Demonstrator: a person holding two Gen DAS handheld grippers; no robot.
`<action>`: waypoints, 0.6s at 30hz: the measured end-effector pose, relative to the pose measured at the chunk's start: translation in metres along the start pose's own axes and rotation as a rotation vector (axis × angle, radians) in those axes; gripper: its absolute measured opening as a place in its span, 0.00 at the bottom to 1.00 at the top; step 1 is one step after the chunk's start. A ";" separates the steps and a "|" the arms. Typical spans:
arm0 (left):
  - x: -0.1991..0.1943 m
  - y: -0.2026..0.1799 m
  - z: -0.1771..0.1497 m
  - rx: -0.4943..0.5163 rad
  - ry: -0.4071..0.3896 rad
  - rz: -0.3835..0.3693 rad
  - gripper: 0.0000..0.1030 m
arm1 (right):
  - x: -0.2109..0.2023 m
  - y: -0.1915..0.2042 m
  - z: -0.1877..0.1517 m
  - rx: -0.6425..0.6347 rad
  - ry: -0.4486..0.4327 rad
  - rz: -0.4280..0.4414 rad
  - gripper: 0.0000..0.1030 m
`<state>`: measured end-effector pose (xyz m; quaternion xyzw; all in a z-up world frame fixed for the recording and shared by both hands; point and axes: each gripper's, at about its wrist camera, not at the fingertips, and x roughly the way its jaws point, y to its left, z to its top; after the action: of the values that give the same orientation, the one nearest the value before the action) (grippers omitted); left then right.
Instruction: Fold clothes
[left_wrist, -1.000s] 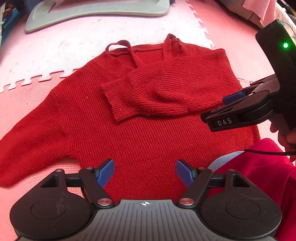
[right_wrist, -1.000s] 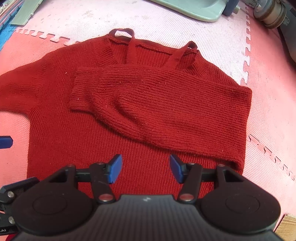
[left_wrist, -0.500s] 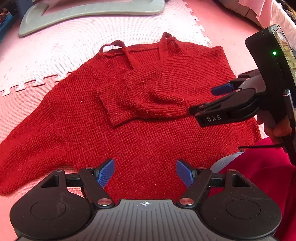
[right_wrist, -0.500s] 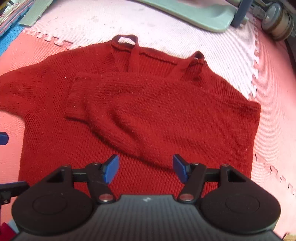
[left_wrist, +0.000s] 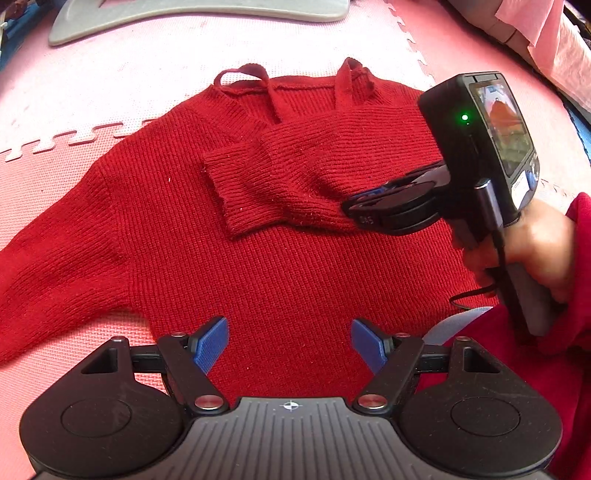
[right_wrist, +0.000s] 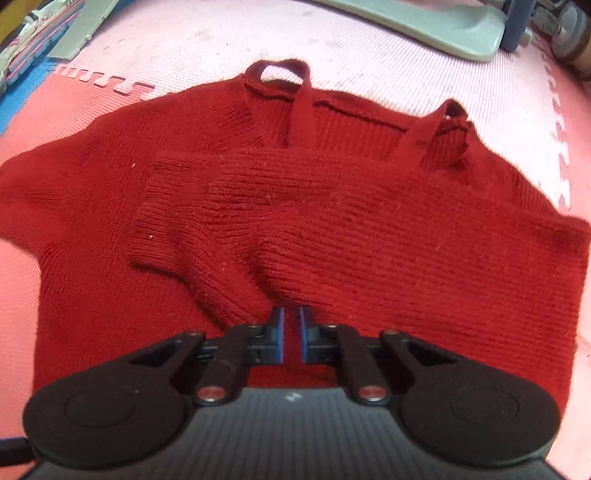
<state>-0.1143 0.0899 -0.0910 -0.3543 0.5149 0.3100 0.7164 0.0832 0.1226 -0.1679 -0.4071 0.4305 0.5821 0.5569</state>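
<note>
Red knit sweater (left_wrist: 258, 258) lies flat on the foam floor mat (left_wrist: 110, 103), one sleeve (right_wrist: 258, 221) folded across its chest — right claw (right_wrist: 291, 334) has just been closing, pinching that sleeve's lower edge, left claw (left_wrist: 290, 345) released above the hem — next, I judge, comes straightening the sleeve.

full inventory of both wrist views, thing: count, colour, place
sweater: 1, red, flat on the mat, one sleeve folded across the chest
straps: 2, red, at the neckline
mat: pink interlocking tiles under the sweater
board: 1, grey-green, beyond the sweater
blue tile: 1, far left edge
left gripper: black, blue pads, open above the hem
right gripper: black, jaws just closed, pinching the folded sleeve's lower edge
hand: 1, red cuff, holding the right gripper's handle
</note>
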 end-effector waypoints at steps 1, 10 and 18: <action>0.001 0.000 -0.001 -0.002 0.001 -0.002 0.73 | 0.000 0.005 0.001 -0.011 0.000 0.013 0.09; 0.005 0.006 -0.004 -0.027 0.000 -0.006 0.73 | 0.000 0.033 0.006 -0.111 0.002 0.096 0.12; 0.003 0.008 -0.008 -0.044 -0.002 -0.004 0.73 | -0.016 0.042 0.018 -0.148 -0.082 0.091 0.13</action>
<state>-0.1239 0.0882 -0.0971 -0.3708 0.5067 0.3203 0.7093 0.0424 0.1351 -0.1455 -0.4028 0.3813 0.6532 0.5154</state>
